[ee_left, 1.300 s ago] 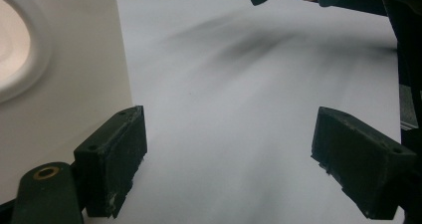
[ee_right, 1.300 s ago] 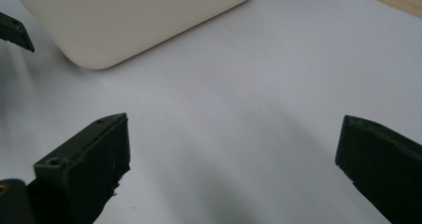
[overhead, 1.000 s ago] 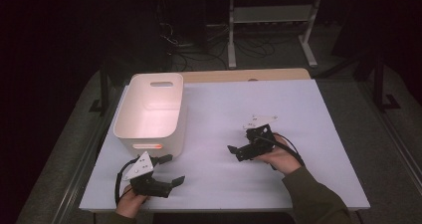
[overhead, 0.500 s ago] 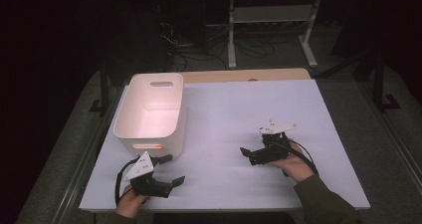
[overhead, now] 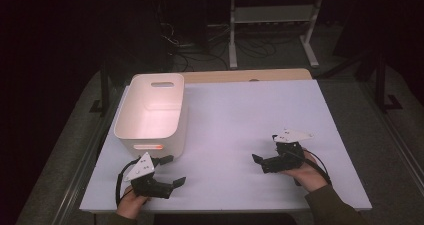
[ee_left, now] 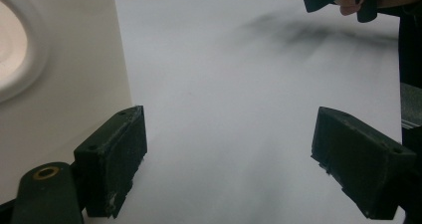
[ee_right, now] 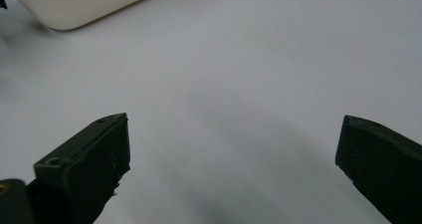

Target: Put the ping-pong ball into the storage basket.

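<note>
White plastic bin [overhead: 150, 116] stands at the table's [overhead: 240, 110] left, just beside the left gripper [overhead: 170, 171]. Both grippers' jaws are spread, empty; the right gripper [overhead: 257, 161] should probably approach low and slowly.

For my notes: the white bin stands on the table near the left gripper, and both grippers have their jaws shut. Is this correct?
Not quite. The white bin does stand on the table near the left gripper, but both the left and the right gripper have their jaws wide open, as each gripper view shows.
</note>
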### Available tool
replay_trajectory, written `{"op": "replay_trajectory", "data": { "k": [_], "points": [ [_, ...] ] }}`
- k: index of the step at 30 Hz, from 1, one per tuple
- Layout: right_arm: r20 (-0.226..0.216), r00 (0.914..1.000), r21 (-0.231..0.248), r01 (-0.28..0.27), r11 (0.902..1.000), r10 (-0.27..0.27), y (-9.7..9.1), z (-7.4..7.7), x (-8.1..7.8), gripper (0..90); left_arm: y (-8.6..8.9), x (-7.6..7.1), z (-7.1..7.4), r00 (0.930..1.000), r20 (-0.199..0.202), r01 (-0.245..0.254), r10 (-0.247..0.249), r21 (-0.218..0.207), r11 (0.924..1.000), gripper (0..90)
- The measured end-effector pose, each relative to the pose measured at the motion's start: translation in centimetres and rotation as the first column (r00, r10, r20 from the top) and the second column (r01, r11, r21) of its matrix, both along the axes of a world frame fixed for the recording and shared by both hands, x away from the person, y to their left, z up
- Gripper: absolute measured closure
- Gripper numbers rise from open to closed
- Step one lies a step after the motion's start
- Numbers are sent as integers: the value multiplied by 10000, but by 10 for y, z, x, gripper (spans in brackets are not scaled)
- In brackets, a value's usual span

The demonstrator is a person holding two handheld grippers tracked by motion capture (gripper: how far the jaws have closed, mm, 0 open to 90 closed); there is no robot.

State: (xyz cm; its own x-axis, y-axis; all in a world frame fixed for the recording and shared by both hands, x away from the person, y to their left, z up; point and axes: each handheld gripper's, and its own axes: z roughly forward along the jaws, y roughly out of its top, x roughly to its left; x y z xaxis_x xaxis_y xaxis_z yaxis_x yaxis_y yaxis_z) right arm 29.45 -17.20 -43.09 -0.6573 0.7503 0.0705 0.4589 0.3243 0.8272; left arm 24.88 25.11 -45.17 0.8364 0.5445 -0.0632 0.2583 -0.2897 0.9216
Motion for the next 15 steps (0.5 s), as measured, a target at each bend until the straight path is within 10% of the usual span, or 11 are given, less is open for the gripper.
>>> {"op": "replay_trajectory", "data": {
  "k": [15],
  "points": [
    [2,9985,193,549,9983,-549,-23,-10,-18,4,0,-1,0,10000,25,-17,17,-31,10000,141]
  ]
}}
